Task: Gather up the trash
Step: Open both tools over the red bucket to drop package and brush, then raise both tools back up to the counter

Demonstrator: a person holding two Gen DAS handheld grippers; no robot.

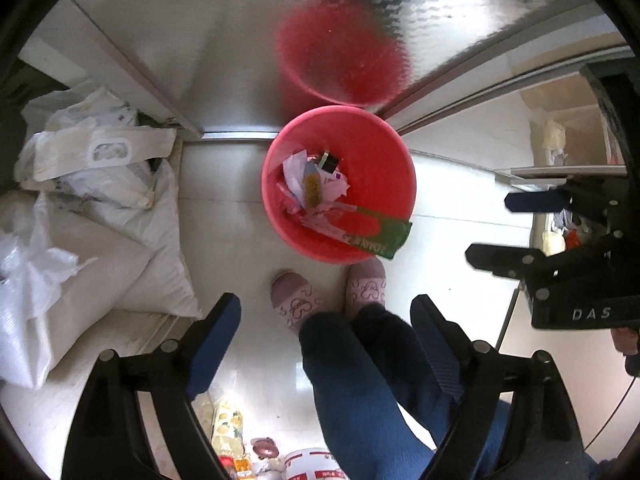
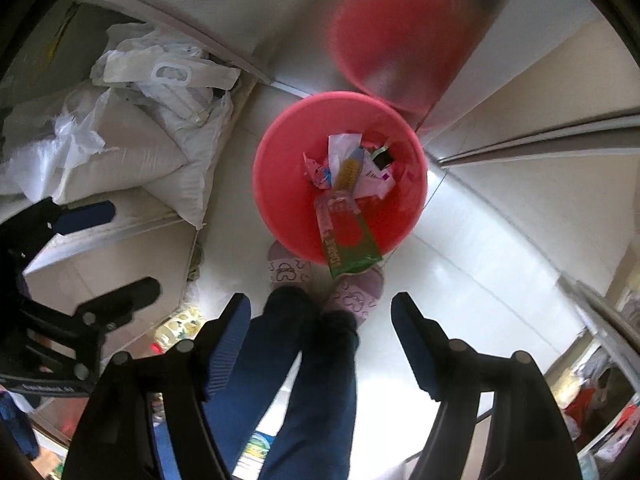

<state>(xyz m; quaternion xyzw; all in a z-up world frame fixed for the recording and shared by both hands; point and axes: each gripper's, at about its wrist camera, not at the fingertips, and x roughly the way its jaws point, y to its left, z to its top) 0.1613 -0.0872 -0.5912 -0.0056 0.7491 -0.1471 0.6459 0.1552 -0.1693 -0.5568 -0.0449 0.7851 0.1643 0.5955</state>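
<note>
A red trash bin point(image 1: 376, 148) point(image 2: 280, 168) stands on the white floor, seen from above. It holds crumpled paper point(image 1: 294, 168) point(image 2: 340, 146), a yellow wrapper point(image 1: 312, 188) point(image 2: 349, 172) and a green package point(image 1: 384, 236) point(image 2: 352, 248) that leans over its near rim. My left gripper point(image 1: 326, 332) is open and empty, high above the floor near the bin; it also shows in the right wrist view point(image 2: 112, 248). My right gripper point(image 2: 320, 336) is open and empty too; it also shows in the left wrist view point(image 1: 486, 226).
The person's feet in pink slippers point(image 1: 292, 300) point(image 2: 354, 296) stand just before the bin. White sacks and plastic bags point(image 1: 100, 200) point(image 2: 140, 140) pile at the left. A shiny metal door point(image 1: 240, 60) behind the bin reflects it. Packets point(image 1: 228, 428) lie on a surface below.
</note>
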